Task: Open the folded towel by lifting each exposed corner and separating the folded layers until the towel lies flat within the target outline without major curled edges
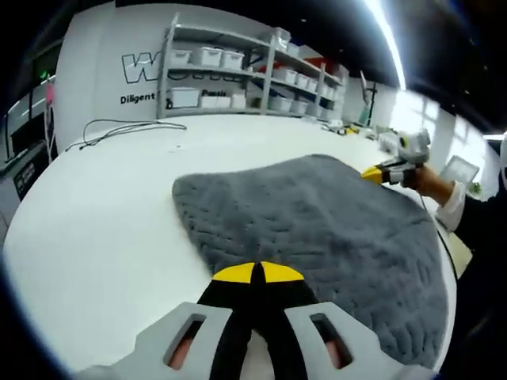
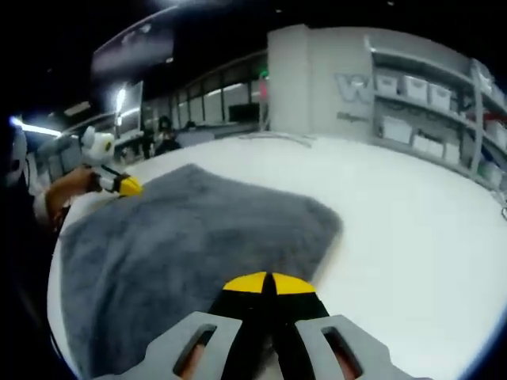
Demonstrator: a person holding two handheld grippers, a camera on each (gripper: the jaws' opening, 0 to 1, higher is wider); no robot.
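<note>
I have the towel (image 1: 333,237) spread grey across the white tabletop (image 1: 103,214), and each gripper sits at one of its corners. In the left gripper view my left gripper (image 1: 257,273) shows its yellow-tipped jaws pressed together at the towel's near edge; they look closed on the cloth, though the pinch itself is hidden under the tips. In the right gripper view my right gripper (image 2: 269,283) reads the same way, jaws together at another corner.

I judge this as the late spreading step: the layers appear already separated and I am tensioning two corners to flatten the sheet. Next I need to draw the corners apart and lay them down smoothly, then let go without dragging the edge back. I see no target outline, so I cannot check placement.

The left gripper view gives me the quilted pattern, shelves (image 1: 245,79) with bins, and a cable (image 1: 119,131) on the far tabletop. The right gripper view shows the towel's plush side and its far corner lying a little rounded.
</note>
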